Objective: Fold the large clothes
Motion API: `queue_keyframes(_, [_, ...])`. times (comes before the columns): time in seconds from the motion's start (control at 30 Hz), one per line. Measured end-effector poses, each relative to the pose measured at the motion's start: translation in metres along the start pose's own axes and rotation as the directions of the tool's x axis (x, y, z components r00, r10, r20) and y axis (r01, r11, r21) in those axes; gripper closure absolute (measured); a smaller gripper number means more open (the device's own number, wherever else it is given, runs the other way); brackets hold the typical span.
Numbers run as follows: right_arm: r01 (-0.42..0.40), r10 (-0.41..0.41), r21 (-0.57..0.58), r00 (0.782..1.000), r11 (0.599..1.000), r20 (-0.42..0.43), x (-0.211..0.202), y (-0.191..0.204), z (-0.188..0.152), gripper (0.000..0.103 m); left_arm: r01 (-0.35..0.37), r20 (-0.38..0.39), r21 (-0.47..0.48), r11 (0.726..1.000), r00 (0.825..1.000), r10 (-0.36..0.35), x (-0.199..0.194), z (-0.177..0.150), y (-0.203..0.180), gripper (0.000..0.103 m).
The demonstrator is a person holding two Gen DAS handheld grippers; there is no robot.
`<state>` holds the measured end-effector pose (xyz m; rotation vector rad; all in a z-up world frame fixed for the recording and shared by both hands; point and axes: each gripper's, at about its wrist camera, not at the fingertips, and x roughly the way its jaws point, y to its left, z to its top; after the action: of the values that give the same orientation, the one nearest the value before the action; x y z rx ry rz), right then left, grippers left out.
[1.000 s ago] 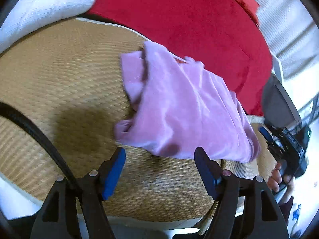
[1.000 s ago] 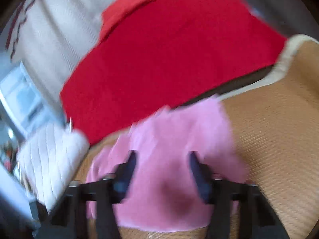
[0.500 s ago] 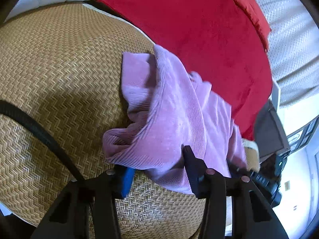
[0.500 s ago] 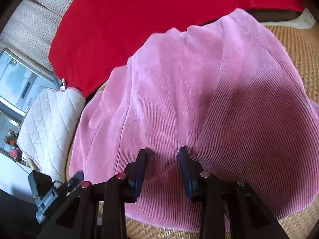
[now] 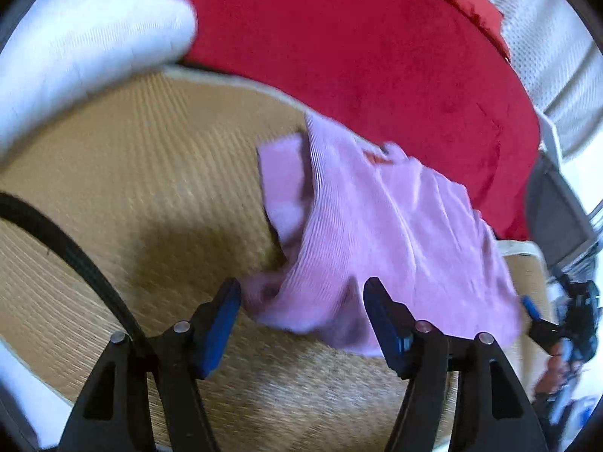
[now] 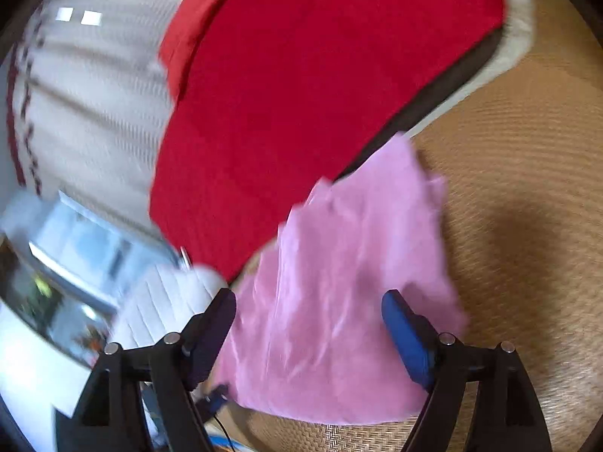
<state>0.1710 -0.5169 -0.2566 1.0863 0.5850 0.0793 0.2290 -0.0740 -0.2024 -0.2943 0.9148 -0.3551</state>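
A pink corduroy garment (image 5: 377, 233) lies bunched and partly folded on a woven straw mat (image 5: 124, 203). My left gripper (image 5: 301, 316) is open and empty, just above the garment's near edge. In the right wrist view the same garment (image 6: 346, 293) lies on the mat (image 6: 527, 196). My right gripper (image 6: 309, 324) is open and empty, raised above the garment. The right gripper also shows at the left wrist view's right edge (image 5: 557, 320).
A red blanket (image 5: 361, 56) covers the area behind the mat and shows in the right wrist view (image 6: 301, 86). A white quilted cushion (image 5: 75, 49) lies at the mat's far left. A black cable (image 5: 68, 248) crosses the mat. A patterned white curtain (image 6: 86, 86) hangs behind.
Both grippers opened and let go of the garment, then pulled back and up from it. The garment stays bunched on the mat.
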Motion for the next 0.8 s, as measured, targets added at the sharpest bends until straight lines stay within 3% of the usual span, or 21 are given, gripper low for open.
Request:
queue_keyframes(0.07, [0.008,-0.008,0.052,1.000,0.999,0.002,-0.008,-0.015,0.004,0.021,-0.057,0.032,0.021,0.998,0.998,0.057,-0.003,0.000,-0.001,0.031])
queue_keyframes(0.13, [0.024,-0.024,0.062,1.000,0.998,0.013,-0.013,-0.021,0.005,0.022,-0.081,-0.002,-0.010,0.997,0.997,0.081,0.004,-0.001,0.004,0.028])
queue_keyframes(0.3, [-0.002,0.003,-0.058,1.000,0.998,0.024,-0.007,0.004,-0.003,0.033,0.085,-0.090,-0.169,0.982,0.991,-0.101,0.017,-0.013,0.018,0.028])
queue_keyframes(0.37, [0.006,-0.006,-0.122,1.000,0.993,0.002,0.010,0.021,-0.013,0.048,0.140,-0.091,-0.191,0.972,0.983,-0.160,0.018,-0.019,0.014,0.028])
queue_keyframes(0.43, [0.025,-0.035,-0.188,0.998,0.982,-0.048,0.034,0.038,-0.028,0.063,0.164,-0.111,-0.198,0.967,0.976,-0.188,0.024,-0.021,0.010,0.023])
queue_keyframes(0.5, [0.049,-0.073,-0.243,0.993,0.969,-0.091,0.054,0.050,-0.042,0.064,0.164,-0.127,-0.244,0.956,0.972,-0.199,0.034,-0.022,0.013,0.023])
queue_keyframes(0.63, [0.120,-0.188,-0.355,0.968,0.927,-0.165,0.089,0.066,-0.071,0.065,0.175,-0.050,-0.310,0.935,0.979,-0.200,0.037,-0.019,0.024,0.023])
queue_keyframes(0.7, [0.219,-0.323,-0.396,0.922,0.892,-0.216,0.113,0.054,-0.083,0.067,0.184,-0.023,-0.324,0.928,0.979,-0.202,0.038,-0.013,0.029,0.023])
queue_keyframes(0.73, [0.230,-0.335,-0.412,0.920,0.882,-0.203,0.113,0.052,-0.086,0.066,0.188,-0.017,-0.330,0.925,0.979,-0.205,0.040,-0.011,0.031,0.024])
queue_keyframes(0.77, [0.232,-0.340,-0.426,0.920,0.874,-0.197,0.112,0.053,-0.087,0.067,0.192,-0.008,-0.334,0.923,0.978,-0.207,0.047,-0.007,0.027,0.029])
queue_keyframes(0.8, [0.235,-0.345,-0.428,0.917,0.873,-0.201,0.110,0.053,-0.088,0.067,0.192,-0.002,-0.329,0.925,0.979,-0.204,0.050,-0.004,0.025,0.045])
